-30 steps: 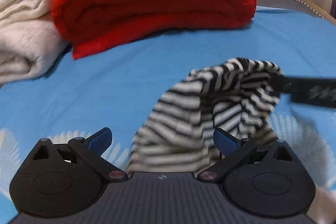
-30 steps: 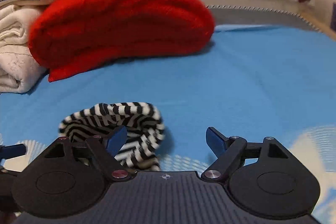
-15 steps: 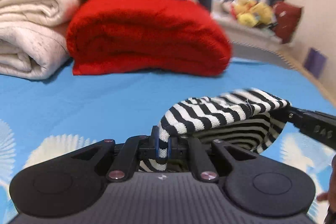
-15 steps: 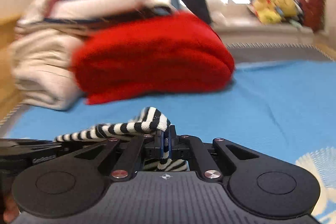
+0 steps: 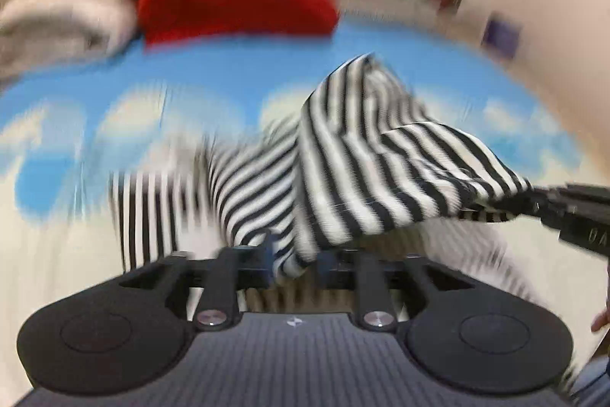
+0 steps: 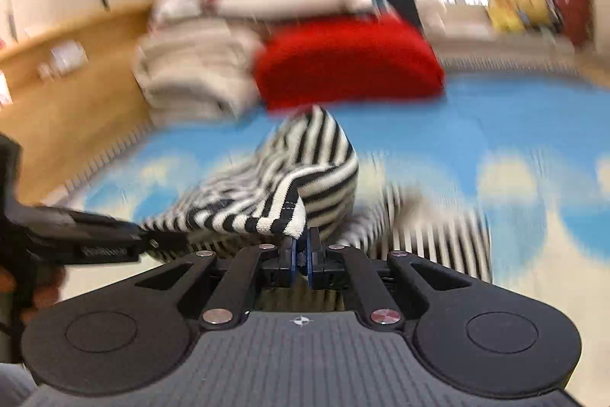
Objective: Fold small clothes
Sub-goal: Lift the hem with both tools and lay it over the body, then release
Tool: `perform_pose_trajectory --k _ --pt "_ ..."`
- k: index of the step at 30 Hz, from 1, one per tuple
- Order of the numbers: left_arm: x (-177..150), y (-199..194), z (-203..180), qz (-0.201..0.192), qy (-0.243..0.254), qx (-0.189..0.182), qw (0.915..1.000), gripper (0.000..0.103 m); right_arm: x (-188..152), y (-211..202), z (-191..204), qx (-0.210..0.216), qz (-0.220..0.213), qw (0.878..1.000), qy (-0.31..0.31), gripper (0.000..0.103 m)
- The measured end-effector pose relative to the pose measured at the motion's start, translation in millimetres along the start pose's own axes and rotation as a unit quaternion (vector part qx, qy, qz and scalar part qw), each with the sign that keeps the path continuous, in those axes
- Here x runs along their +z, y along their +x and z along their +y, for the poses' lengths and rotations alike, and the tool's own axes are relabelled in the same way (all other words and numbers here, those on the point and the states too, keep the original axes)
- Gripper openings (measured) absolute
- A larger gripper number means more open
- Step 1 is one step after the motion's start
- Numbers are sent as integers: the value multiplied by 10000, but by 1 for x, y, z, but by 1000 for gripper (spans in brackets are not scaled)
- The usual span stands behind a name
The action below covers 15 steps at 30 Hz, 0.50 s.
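The black-and-white striped knit garment [image 5: 366, 155] hangs stretched sideways between both claws above the blue cloud-patterned bed cover [image 6: 476, 117]; right claw [image 6: 301, 250] pinches its hem, left claw [image 5: 293, 260] is opening around a fold. A red folded blanket [image 6: 347, 60] lies beyond.

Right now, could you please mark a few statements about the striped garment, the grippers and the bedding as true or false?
1. The right gripper is clamped on the striped garment. True.
2. The striped garment lies flat and neatly folded on the blue sheet. False: it is lifted and stretched between both grippers.
3. A folded red blanket sits beyond the garment. True.
4. The left gripper has nothing between its fingers. False: striped cloth sits between them while the jaws are opening.
5. The red blanket rests on top of the cream bedding. False: it sits beside it.
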State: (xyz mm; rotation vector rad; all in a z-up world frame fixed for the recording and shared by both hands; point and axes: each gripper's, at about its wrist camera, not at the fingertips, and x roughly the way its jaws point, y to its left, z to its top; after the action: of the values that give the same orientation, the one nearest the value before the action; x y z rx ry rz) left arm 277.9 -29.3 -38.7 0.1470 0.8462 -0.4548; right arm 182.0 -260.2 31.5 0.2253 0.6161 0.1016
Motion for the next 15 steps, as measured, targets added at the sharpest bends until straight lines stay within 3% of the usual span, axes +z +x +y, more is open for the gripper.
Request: perform_pose_trajectory --k 1,2,3,4,6,9,12,13,15 --pt "-20 9 0 263 3 82 9996 70 -27 6 -1 -247 292 9992 115 9" --pt "-36 16 1 493 25 187 9986 76 -46 14 -3 -358 507 9979 189 10" --pt "-47 20 3 664 20 318 9973 83 -68 23 -7 -372 903 9949 272 19" --pt "-60 18 8 791 -40 469 9958 83 -81 29 -10 -413 1292 9901 357 34" --pt "-66 7 21 754 -198 459 9959 85 -91 21 -18 -533 1551 9839 705 46" --pt "-51 -19 41 233 -579 496 9968 93 -71 -11 -28 -378 1023 9905 842 67" --pt "-21 -32 47 -321 -990 393 9938 96 -40 -30 -34 -410 362 9949 853 69" --pt "-13 -29 50 -428 -1182 338 9915 103 -31 -30 -35 -353 183 9954 869 68" --pt "3 -10 57 -613 -1527 217 9861 103 -16 -16 -39 -364 -99 9950 924 66"
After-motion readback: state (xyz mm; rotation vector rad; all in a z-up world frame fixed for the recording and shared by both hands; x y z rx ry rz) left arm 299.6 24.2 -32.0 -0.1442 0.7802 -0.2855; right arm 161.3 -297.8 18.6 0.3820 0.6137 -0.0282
